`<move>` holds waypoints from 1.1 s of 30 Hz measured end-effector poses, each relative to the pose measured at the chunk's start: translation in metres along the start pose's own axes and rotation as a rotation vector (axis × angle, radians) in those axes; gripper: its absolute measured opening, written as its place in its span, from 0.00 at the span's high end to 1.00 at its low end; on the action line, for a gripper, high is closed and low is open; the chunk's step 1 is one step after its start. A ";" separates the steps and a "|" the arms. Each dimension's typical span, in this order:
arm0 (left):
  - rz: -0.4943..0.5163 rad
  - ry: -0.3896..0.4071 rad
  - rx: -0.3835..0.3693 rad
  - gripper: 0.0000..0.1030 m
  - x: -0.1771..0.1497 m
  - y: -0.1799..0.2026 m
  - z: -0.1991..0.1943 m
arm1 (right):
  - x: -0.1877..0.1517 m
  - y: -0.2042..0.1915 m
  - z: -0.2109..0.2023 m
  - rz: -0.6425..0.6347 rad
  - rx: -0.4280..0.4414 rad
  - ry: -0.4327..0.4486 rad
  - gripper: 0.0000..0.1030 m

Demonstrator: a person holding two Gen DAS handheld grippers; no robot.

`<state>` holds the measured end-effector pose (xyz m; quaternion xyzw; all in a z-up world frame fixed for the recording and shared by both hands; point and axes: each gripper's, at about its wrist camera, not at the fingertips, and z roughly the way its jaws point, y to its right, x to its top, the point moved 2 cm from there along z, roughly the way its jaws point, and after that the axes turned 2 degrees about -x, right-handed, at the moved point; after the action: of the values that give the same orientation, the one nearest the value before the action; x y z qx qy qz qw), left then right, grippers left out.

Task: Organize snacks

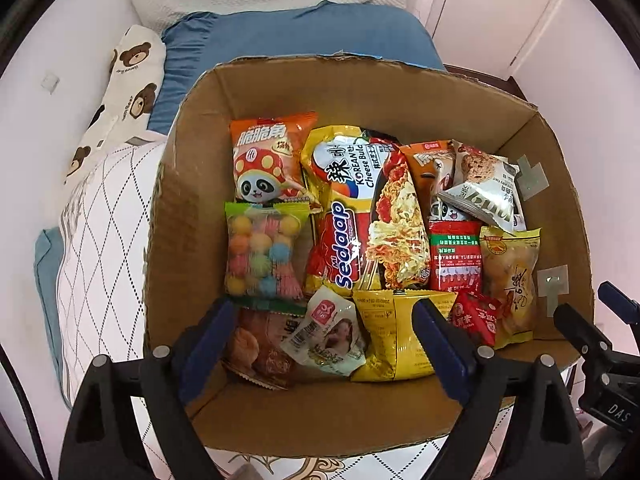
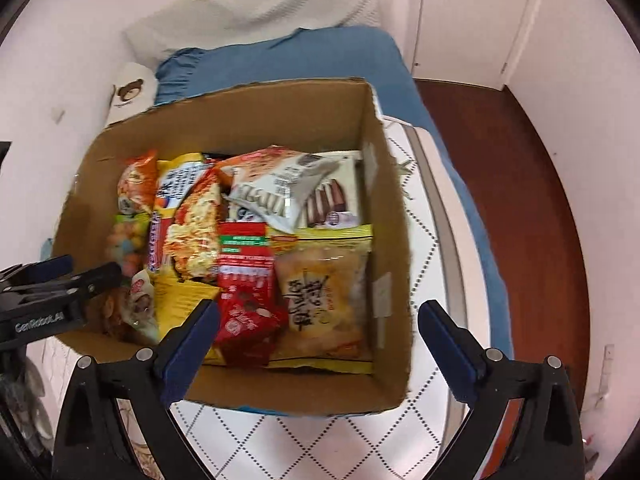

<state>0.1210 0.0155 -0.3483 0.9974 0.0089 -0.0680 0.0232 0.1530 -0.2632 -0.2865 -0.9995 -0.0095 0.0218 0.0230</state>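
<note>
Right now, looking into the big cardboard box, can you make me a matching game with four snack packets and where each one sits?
Things:
1. orange panda-picture chip bag
2. clear bag of pastel candy balls
3. red-and-yellow Sedaap noodle packet
4. pale yellow-topped cracker bag

Places, seen from the left wrist camera:
A. against the brown cardboard box's right wall
B. far left corner
C. middle of the box
D. left side, just in front of the panda bag

Pairs: 1-B, 2-D, 3-C, 4-A
</note>
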 end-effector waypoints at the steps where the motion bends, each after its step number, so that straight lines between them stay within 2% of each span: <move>1: -0.003 -0.002 -0.005 0.12 -0.001 0.000 0.000 | 0.001 0.001 0.000 0.005 -0.002 -0.001 0.02; 8: -0.010 0.039 -0.008 0.12 -0.011 0.003 -0.016 | -0.005 0.005 -0.008 0.015 -0.013 0.018 0.02; 14: -0.013 0.129 -0.013 0.12 -0.032 0.007 -0.047 | -0.015 0.001 -0.033 0.010 -0.024 0.081 0.02; 22: -0.019 0.277 -0.005 0.12 -0.071 0.009 -0.100 | -0.046 -0.001 -0.090 -0.011 -0.017 0.196 0.02; 33: -0.026 0.420 0.036 0.12 -0.137 0.012 -0.173 | -0.106 -0.007 -0.188 -0.051 0.001 0.358 0.00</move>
<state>0.0087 0.0096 -0.1579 0.9897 0.0254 0.1410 0.0022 0.0557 -0.2666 -0.0936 -0.9868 -0.0304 -0.1573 0.0253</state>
